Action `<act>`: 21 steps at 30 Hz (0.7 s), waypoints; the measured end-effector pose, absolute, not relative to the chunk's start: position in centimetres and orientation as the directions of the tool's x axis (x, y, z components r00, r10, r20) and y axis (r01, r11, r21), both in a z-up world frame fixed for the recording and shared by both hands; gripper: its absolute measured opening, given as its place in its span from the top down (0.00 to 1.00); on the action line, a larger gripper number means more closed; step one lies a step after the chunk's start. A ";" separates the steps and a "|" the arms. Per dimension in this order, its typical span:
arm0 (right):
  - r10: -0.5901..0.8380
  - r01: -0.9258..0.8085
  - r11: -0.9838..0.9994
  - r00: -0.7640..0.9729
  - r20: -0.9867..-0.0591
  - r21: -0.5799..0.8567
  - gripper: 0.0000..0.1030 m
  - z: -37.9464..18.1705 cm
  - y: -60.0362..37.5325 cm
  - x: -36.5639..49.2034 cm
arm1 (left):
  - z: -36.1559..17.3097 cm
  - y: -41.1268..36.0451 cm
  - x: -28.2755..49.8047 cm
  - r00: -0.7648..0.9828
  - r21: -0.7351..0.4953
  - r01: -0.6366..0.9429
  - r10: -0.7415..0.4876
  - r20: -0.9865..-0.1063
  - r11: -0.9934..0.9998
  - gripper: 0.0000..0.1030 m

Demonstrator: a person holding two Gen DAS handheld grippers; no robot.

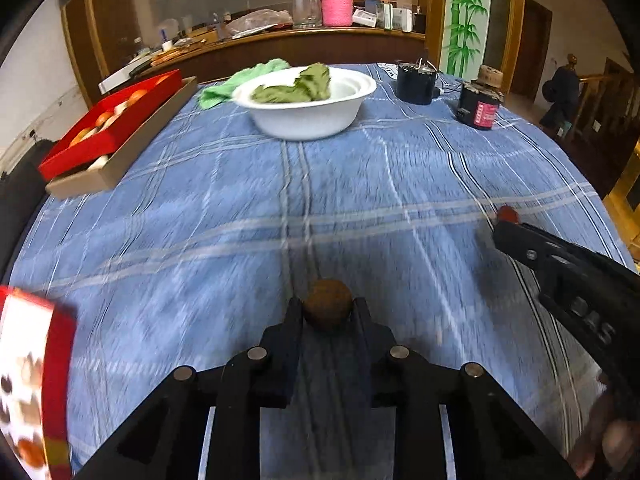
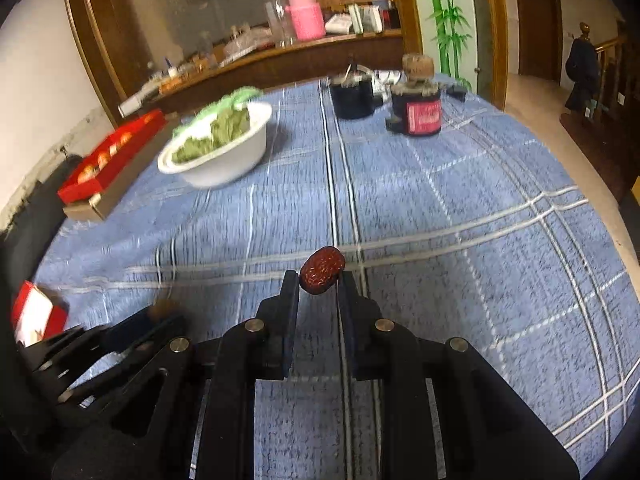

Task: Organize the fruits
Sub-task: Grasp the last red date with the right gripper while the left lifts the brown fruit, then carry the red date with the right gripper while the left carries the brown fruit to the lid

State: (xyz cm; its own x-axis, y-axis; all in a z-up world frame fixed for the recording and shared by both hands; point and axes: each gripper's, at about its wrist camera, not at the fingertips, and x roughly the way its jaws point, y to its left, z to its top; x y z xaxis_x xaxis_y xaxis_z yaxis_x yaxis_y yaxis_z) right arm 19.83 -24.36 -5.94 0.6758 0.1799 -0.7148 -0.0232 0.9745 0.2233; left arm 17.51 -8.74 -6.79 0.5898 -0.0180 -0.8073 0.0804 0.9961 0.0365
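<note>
Blue plaid tablecloth (image 1: 400, 184) in left wrist view: white bowl (image 1: 306, 118) holds green leaves (image 1: 298, 86), red tray (image 1: 116, 120) holds orange fruits; left gripper (image 1: 327, 307) pinches brown round fruit (image 1: 327, 303). Right wrist view: right gripper (image 2: 319, 280) pinches red date (image 2: 322, 269) above cloth, two dark jars (image 2: 386, 102) far side.

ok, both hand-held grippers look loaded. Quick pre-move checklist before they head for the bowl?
1. Left hand-held gripper shut on the brown fruit: ok.
2. Right hand-held gripper shut on the red date: ok, though only at the fingertips.
3. White bowl upright on the tablecloth: ok.
4. Room in the bowl: cannot tell, green leaves fill the visible part.
5. Path to the bowl free of clutter: ok.
6. Grippers apart from each other: ok.
</note>
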 end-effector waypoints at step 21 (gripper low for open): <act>0.228 -0.152 0.973 0.702 -0.675 0.171 0.82 -2.5 -17.7 3.2 | -2.0 -1.0 1.3 0.654 -0.014 0.034 -0.033 -0.755 0.999 0.77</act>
State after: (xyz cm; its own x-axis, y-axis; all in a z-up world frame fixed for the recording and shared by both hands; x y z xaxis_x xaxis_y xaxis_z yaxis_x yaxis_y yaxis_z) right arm 3.20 -17.73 -2.51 0.7016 0.2283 -0.6750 -0.1521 0.9734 0.1711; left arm 1.26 -1.04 -2.03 0.6544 -0.0329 -0.7555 0.0344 0.9993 -0.0136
